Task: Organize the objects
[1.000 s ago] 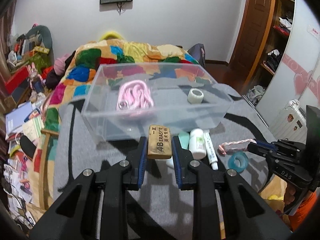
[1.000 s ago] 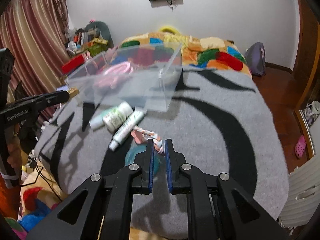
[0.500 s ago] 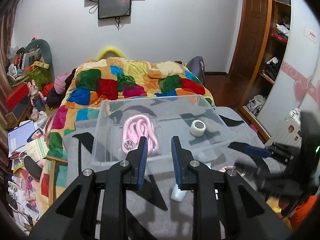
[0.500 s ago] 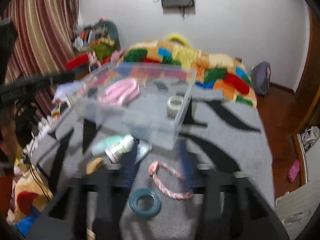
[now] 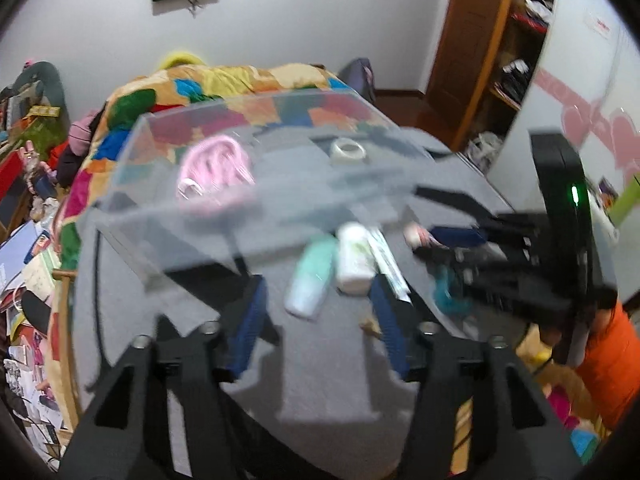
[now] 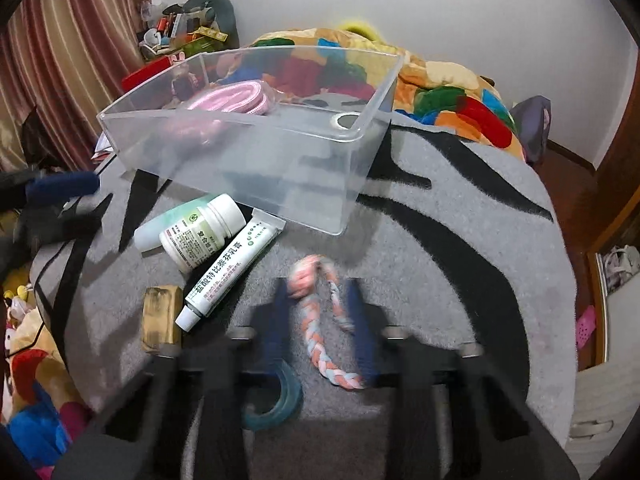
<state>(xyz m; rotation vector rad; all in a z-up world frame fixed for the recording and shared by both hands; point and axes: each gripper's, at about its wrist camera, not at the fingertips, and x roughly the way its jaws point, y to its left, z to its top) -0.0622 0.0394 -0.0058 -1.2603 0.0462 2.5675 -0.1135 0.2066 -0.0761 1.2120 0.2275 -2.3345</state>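
The left tool (image 5: 320, 312) is open and holds nothing, near the green tube (image 5: 310, 276) and the white bottle (image 5: 354, 258) on the gray tabletop (image 6: 460, 248). The clear box (image 6: 256, 160) sits just behind them with the pink cord (image 6: 232, 101) inside, so I think things go in there. The right tool (image 6: 320, 316) is open around the braided rope (image 6: 320, 332), maybe to grab it.

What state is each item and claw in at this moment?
Left claw: open, empty.
Right claw: open, straddling the braided rope.
Clear bin: upright, no lid.
Pink cord: coiled inside the bin.
Tape roll: inside the bin.
White bottle: capped, on its side outside the bin.
Ointment tube: capped, lying flat.
Eraser: on the rug, outside the bin.
Braided rope: lying on the rug.
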